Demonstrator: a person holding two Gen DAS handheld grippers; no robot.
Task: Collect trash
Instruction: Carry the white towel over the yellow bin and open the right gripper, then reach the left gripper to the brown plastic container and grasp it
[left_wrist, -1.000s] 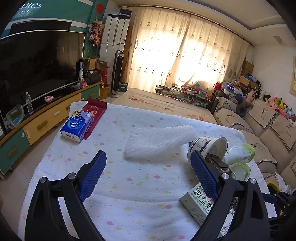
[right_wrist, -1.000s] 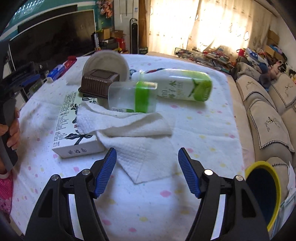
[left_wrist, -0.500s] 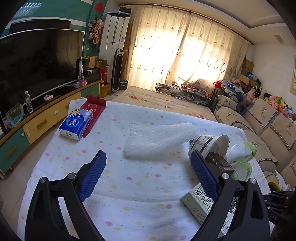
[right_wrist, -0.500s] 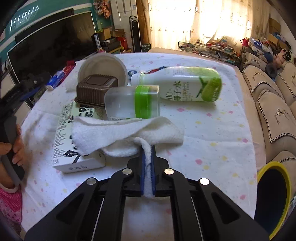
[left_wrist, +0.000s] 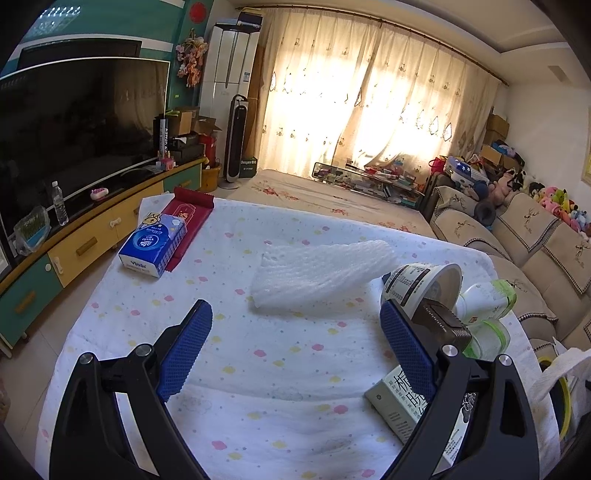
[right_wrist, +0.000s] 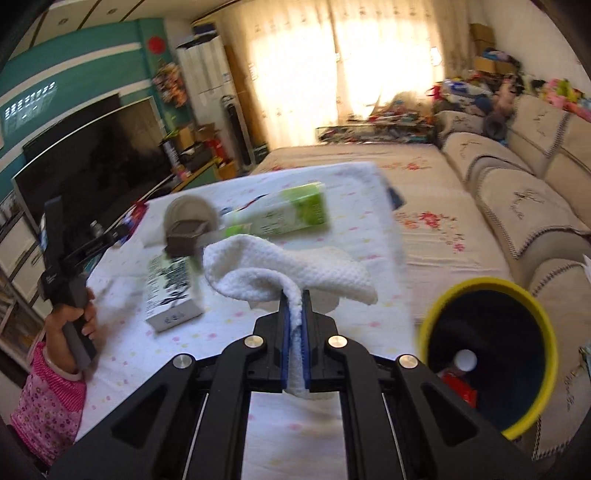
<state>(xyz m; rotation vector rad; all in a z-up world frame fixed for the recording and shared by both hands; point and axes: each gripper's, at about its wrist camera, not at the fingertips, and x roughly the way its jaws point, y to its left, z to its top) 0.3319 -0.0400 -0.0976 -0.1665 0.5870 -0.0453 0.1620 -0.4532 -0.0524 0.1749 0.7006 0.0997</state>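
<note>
My right gripper (right_wrist: 294, 299) is shut on a white paper towel (right_wrist: 288, 266) and holds it lifted above the table. A yellow-rimmed bin (right_wrist: 487, 354) stands just right of it, with trash inside. On the table lie a green-and-white bottle (right_wrist: 284, 214), a brown box (right_wrist: 184, 234), a paper bowl (left_wrist: 424, 284) and a white carton (right_wrist: 171, 295). My left gripper (left_wrist: 295, 347) is open and empty above the table, near a white foam sheet (left_wrist: 317, 273).
A blue tissue pack (left_wrist: 153, 240) and a red packet (left_wrist: 190, 218) lie at the table's far left. A TV cabinet (left_wrist: 74, 240) runs along the left, a sofa (left_wrist: 535, 251) along the right.
My right gripper closed on the paper towel, lifted it off the table and swung right toward the bin. My left gripper stayed open and hardly moved.
</note>
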